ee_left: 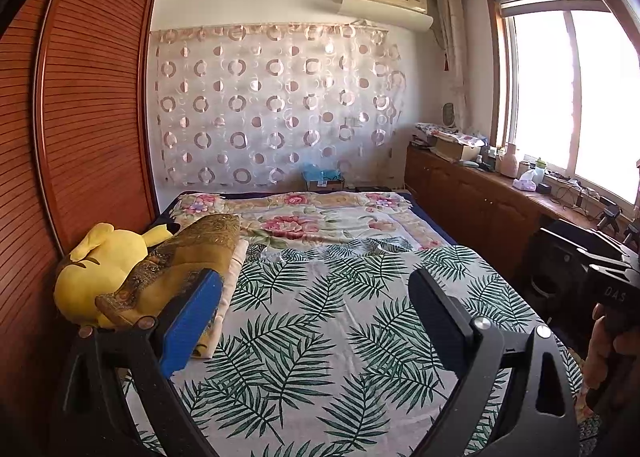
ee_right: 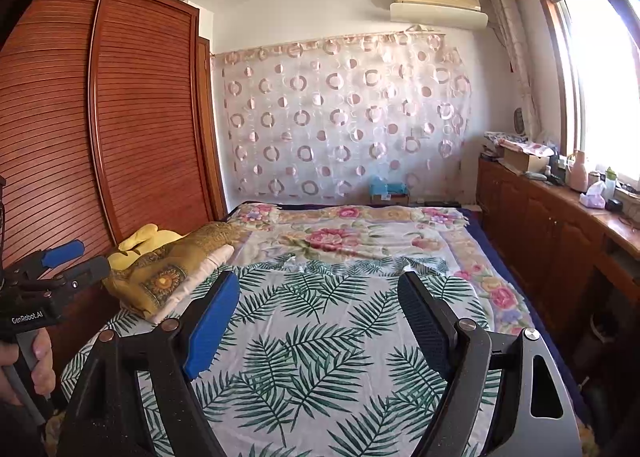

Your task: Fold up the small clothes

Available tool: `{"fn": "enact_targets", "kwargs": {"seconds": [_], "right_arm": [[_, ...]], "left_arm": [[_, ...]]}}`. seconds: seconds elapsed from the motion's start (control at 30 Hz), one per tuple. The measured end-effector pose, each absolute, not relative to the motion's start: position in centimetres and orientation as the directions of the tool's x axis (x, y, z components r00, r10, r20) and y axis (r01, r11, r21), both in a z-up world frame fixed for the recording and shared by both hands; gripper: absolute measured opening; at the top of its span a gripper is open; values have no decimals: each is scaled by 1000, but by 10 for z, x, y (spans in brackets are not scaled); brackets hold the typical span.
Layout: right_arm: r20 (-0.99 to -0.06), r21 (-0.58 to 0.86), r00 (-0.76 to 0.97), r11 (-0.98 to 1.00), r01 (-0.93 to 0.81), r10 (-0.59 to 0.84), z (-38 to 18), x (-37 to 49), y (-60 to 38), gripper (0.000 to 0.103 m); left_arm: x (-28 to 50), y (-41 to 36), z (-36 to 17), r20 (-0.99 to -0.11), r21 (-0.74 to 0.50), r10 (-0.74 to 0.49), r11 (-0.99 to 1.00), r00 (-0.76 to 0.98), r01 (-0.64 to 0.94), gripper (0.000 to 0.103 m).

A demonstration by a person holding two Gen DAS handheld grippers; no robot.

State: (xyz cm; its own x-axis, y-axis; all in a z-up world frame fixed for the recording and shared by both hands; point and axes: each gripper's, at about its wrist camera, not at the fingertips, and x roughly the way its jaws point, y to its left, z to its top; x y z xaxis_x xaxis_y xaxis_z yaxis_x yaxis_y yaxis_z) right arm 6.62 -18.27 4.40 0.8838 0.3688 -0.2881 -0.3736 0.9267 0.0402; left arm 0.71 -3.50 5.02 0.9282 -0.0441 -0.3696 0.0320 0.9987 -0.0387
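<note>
Bed, palm-leaf-print white cloth [ee_right: 320, 337] spread flat: both grippers, left [ee_left: 316, 297] and right [ee_right: 320, 309], gaping empty; pinch near corners, fold evenly.

"GenRobot.AI" is printed in white on the black body of the left gripper [ee_right: 76, 263]. "DAS" is embossed on the black housing of the right gripper [ee_left: 616, 257]. No other text is legible.

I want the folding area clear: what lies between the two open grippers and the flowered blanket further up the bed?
Only the leaf-print sheet, bare, stretches from the left gripper and right gripper to the flowered blanket, in both wrist views.
</note>
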Motion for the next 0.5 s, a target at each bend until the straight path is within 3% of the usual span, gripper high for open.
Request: {"fn": "enact_targets", "kwargs": {"seconds": [0.5], "right_arm": [[-289, 37, 882, 925, -379, 373, 45, 64, -187, 83]], "left_arm": [[9, -35, 45, -373, -37, -37, 999, 927, 25, 95]]}}
